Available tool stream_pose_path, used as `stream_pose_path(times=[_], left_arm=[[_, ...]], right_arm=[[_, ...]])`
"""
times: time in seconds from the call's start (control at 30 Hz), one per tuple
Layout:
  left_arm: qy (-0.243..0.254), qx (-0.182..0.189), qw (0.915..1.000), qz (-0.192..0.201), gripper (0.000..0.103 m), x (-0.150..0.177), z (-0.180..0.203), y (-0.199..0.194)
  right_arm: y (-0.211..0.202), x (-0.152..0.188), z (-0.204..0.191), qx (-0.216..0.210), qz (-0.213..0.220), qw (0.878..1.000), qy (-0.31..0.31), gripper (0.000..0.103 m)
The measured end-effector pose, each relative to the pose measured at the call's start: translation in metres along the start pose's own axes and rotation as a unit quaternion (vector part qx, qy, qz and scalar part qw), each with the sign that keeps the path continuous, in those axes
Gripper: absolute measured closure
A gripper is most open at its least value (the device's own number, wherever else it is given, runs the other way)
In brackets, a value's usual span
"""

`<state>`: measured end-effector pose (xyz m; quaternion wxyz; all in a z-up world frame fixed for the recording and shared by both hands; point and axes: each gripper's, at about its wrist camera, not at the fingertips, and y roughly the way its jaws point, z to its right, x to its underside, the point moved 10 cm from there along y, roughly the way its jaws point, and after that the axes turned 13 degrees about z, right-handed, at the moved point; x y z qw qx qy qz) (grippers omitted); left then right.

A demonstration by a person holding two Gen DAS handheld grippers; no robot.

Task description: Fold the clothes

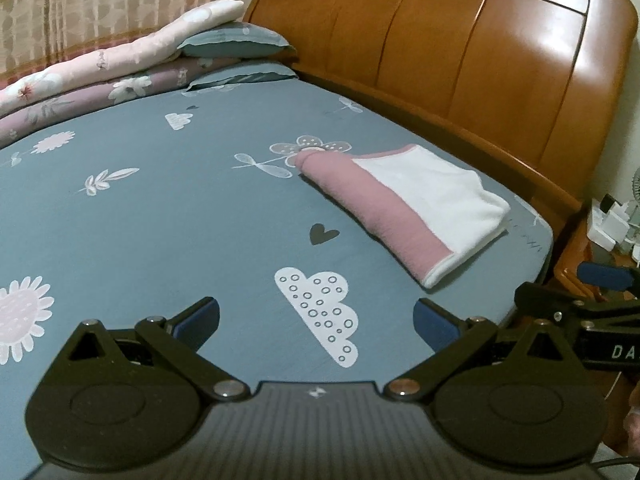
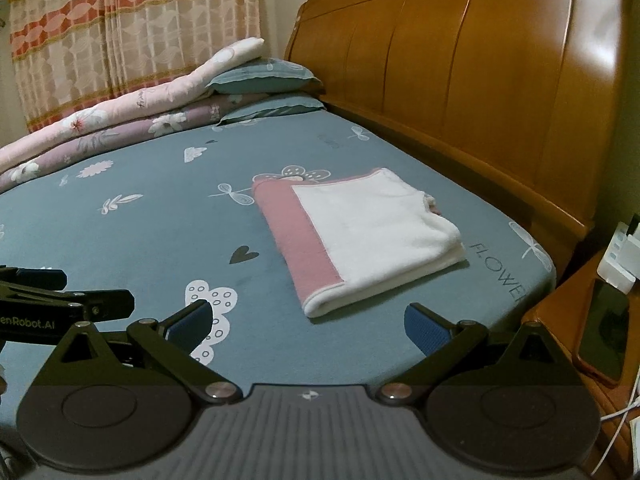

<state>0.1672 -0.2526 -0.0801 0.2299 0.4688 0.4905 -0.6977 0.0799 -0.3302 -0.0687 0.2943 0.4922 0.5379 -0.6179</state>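
Folded pink-and-white garment (image 2: 360,240) flat on bed (image 2: 120,240), long axis toward headboard (image 2: 480,80), both grippers (image 1: 316,320) (image 2: 308,324) agape, empty

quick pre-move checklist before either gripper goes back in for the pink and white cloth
1. Left gripper open and empty: ok, fingers spread, nothing between them.
2. Right gripper open and empty: ok, same.
3. Pink and white cloth lying free on the bed sheet: ok, neither gripper touches it.
4. Cloth already folded: ok, layered edges show at its near end; whether another fold is wanted, cannot tell.
5. Path from grippers to cloth free: ok, only bare sheet between.
6. Room at the bed's edge: not ok, the cloth sits near the corner by the nightstand, where a phone lies.
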Motion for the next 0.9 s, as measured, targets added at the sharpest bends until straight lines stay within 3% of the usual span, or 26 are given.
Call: stream_pose_path(times=[0.9], left_arm=[[0.015, -0.015, 0.9998, -0.006, 0.001, 0.0062, -0.0036, -0.0051]], right_arm=[[0.0031, 0.0043, -0.0076, -0.014, -0.005, 1.000, -0.006, 0.000]])
